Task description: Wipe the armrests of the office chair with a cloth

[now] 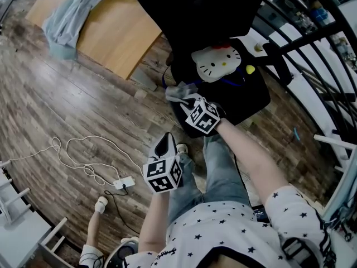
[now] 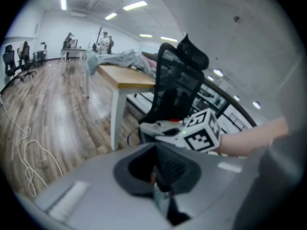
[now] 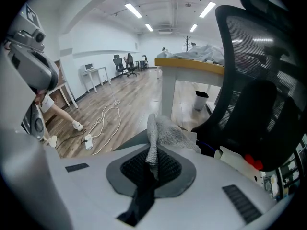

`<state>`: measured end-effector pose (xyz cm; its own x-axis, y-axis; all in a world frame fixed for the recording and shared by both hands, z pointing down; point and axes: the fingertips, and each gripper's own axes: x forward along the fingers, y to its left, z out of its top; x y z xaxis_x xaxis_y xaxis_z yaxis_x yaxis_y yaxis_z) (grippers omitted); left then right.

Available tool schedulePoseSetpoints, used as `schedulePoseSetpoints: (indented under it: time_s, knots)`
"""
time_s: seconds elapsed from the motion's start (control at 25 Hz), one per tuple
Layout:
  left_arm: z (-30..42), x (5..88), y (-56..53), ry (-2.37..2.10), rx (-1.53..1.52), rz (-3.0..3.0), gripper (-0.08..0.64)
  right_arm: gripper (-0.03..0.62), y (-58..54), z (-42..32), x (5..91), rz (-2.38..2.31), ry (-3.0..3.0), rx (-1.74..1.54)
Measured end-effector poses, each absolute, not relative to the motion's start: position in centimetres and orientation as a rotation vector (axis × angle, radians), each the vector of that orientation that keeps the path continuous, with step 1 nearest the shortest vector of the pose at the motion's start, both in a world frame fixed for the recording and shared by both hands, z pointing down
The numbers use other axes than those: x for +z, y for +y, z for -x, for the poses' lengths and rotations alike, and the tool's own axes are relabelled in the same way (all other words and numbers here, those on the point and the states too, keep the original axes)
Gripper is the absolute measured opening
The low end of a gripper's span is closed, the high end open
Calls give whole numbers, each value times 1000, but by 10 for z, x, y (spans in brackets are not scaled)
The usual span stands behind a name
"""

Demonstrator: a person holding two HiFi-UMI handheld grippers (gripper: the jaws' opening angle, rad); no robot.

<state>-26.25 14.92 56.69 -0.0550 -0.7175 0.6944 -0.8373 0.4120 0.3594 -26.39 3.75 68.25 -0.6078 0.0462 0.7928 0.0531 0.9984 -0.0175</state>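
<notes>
Head view: the black office chair [image 1: 254, 96] fills the upper middle of the frame, with a white cat-face cushion [image 1: 217, 63] lying on its seat. The right claw [image 1: 184, 97] sits just below and left of that cushion, its marker cube [image 1: 202, 117] facing the camera, and a grey cloth [image 1: 178, 91] is bunched at its tip against the chair's near edge. Whether the cloth rests on an armrest cannot be told here. The left claw [image 1: 166, 141] hangs lower, near the frame's centre, above the wooden floor [image 1: 67, 110] and apart from the chair. A wooden desk [image 1: 120, 38] with a pale garment [image 1: 70, 13] draped on it takes the upper left. A white cable [image 1: 83, 159] loops across the floor at lower left and ends at a power strip [image 1: 124, 182].

Left gripper view: the left claw [image 2: 165, 171] has its jaws pressed together with nothing between them. Beyond it, at mid-frame, are the right claw's marker cube [image 2: 202, 131], the chair's mesh back [image 2: 175, 87] and the desk [image 2: 125, 78].

Right gripper view: the right claw [image 3: 152, 164] pinches the cloth [image 3: 163, 131], which stands up from the jaws and flops toward the chair [image 3: 259, 85] on the frame's right. The desk [image 3: 192, 65] stands behind, with a small bin [image 3: 201, 99] under it, and the cable [image 3: 108, 119] lies at left of centre.
</notes>
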Motion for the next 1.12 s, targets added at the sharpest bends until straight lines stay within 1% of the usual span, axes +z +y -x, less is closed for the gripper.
schedulePoseSetpoints:
  time_s: [1.12]
  knots:
    - [240,563,162,-1773,194,-1368,8,28,97,202,681,101,-2214,15]
